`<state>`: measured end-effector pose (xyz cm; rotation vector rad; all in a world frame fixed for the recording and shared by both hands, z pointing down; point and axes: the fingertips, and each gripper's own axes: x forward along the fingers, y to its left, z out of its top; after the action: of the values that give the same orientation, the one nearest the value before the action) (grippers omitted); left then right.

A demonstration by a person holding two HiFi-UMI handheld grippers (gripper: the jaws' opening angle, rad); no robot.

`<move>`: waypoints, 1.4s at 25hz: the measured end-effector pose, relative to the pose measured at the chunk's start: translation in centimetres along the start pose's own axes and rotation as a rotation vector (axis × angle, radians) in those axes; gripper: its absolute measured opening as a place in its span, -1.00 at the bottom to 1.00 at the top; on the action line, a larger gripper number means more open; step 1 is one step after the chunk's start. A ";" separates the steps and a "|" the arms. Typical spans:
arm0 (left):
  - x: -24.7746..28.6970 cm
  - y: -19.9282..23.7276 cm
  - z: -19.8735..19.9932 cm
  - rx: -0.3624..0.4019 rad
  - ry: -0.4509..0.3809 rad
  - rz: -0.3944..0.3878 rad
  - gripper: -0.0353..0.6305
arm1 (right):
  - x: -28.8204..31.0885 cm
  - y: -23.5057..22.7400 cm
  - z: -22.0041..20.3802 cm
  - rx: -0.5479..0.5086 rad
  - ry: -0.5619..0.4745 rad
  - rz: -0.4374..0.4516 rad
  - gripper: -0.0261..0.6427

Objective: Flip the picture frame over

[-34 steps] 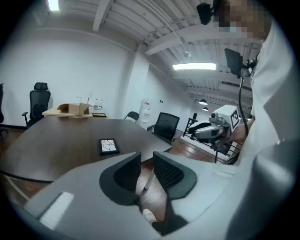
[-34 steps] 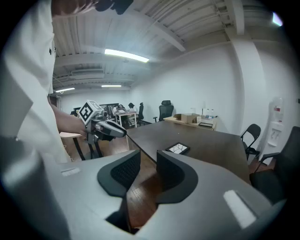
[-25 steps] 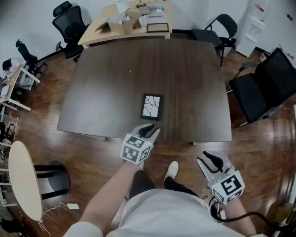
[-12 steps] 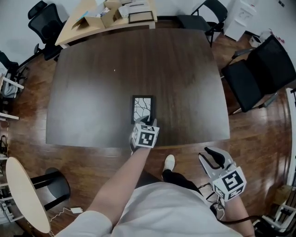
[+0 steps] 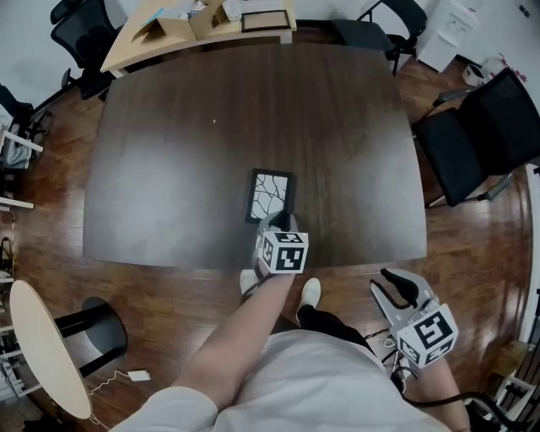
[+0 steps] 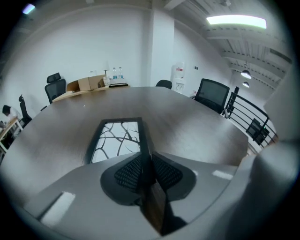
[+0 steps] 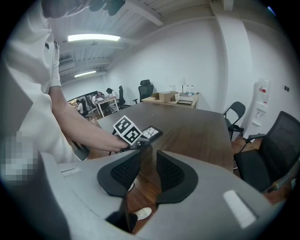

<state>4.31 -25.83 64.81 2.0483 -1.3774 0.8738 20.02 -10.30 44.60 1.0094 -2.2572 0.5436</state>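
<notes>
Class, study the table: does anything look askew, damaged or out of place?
Nothing stands out. The frame lies picture up; its crack-like lines look like a printed branch pattern. The left gripper is shut on its near edge.

Dark wood desk (image 5: 169, 152) on a glossy wooden floor (image 5: 51, 245); black office chairs (image 5: 481, 143) at its right side; lighter table (image 5: 135, 52) beyond, carrying cardboard boxes (image 5: 208, 20); white walls (image 6: 93, 42); ceiling strip light (image 6: 236, 20) lit.
</notes>
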 end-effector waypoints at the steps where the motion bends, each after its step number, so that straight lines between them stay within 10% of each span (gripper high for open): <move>1: -0.1 -0.1 0.0 -0.018 0.000 -0.004 -0.71 | 0.1 -0.1 0.2 -0.004 -0.001 0.002 -0.59; 10: -3.4 -0.9 2.1 -0.199 -0.093 -0.193 -0.71 | 1.2 -0.1 0.9 -0.024 -0.004 0.019 -0.59; 28: -8.9 2.2 6.0 -1.196 -0.314 -1.104 -0.71 | 4.3 4.6 5.0 -0.042 0.042 0.014 -0.59; 35: -9.3 4.8 5.4 -1.264 -0.320 -1.230 -0.70 | 5.5 6.6 6.1 -0.030 0.068 -0.013 -0.59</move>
<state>-1.55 -25.75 54.56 1.4522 -0.2827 -0.7241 9.88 -12.55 42.95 0.9757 -2.1914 0.5293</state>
